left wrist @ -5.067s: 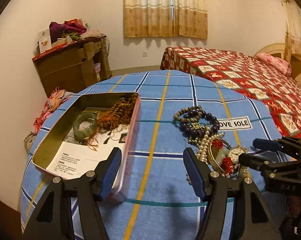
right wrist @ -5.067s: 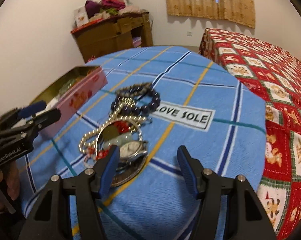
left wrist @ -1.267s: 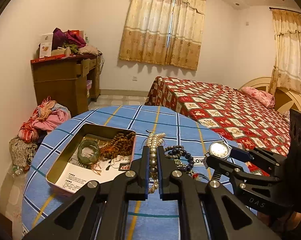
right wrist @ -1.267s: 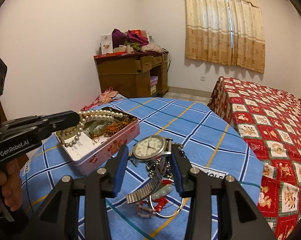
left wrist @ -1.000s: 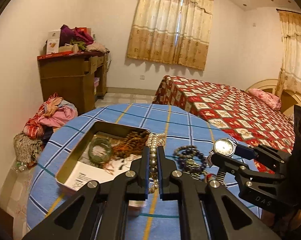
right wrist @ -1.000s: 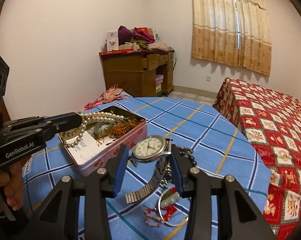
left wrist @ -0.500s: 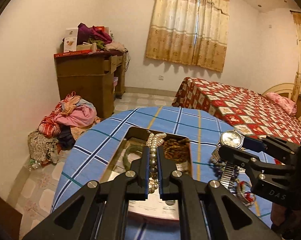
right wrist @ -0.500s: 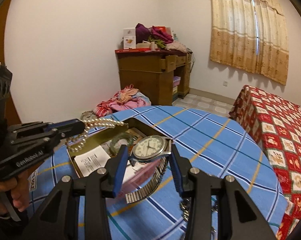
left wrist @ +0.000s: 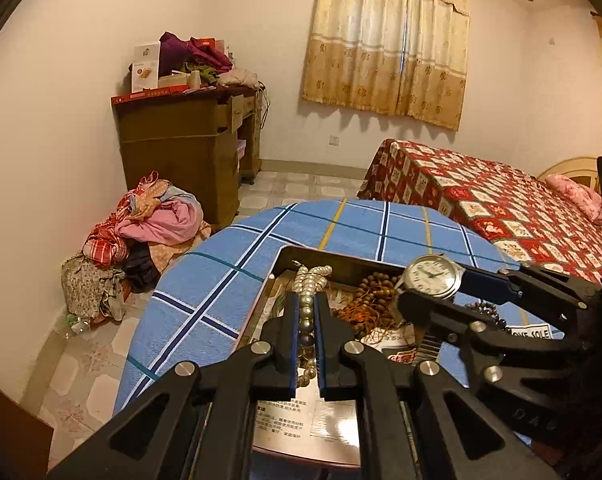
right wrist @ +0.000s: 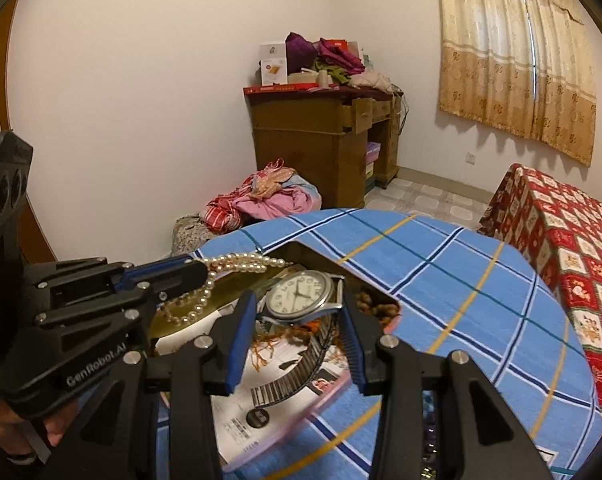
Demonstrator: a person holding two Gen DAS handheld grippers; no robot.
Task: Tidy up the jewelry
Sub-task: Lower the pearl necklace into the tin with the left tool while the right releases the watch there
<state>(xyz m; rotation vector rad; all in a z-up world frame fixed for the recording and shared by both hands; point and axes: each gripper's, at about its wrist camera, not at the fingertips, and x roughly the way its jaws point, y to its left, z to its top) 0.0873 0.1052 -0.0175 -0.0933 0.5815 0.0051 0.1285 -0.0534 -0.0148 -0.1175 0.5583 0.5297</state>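
A round table covered by a blue checked cloth [left wrist: 205, 280] is seen in a bedroom with pale walls. A bed with a red patterned cover [left wrist: 501, 204] stands at the far right, a wooden desk [left wrist: 181, 152] loaded with boxes and clothes is placed against the far left wall, and a heap of clothes [left wrist: 141, 228] lies on the tiled floor below it. A yellow curtain [left wrist: 389, 36] is hung on the far wall.

An open tin box [right wrist: 313, 400] with a pink outer wall is placed on the table, near its left edge. Brown wooden beads [left wrist: 369, 300] and printed paper are kept inside.

The left gripper [left wrist: 306, 336] is pressed together on a pearl necklace [left wrist: 307, 284], which is held above the box; loops of pearls hang down on both sides of the fingers. The right gripper [right wrist: 299, 332] is pinching a wristwatch [right wrist: 301, 292] by its case, also above the box, with the metal band hanging down into it. The two grippers are close beside each other.

The far half of the cloth is bare, and the floor lies just past the table's left edge.

Much of the box is hidden behind the grippers. A dark bead string [left wrist: 485, 312] on the cloth at the right is only partly visible, and the near right part of the table is cut off.
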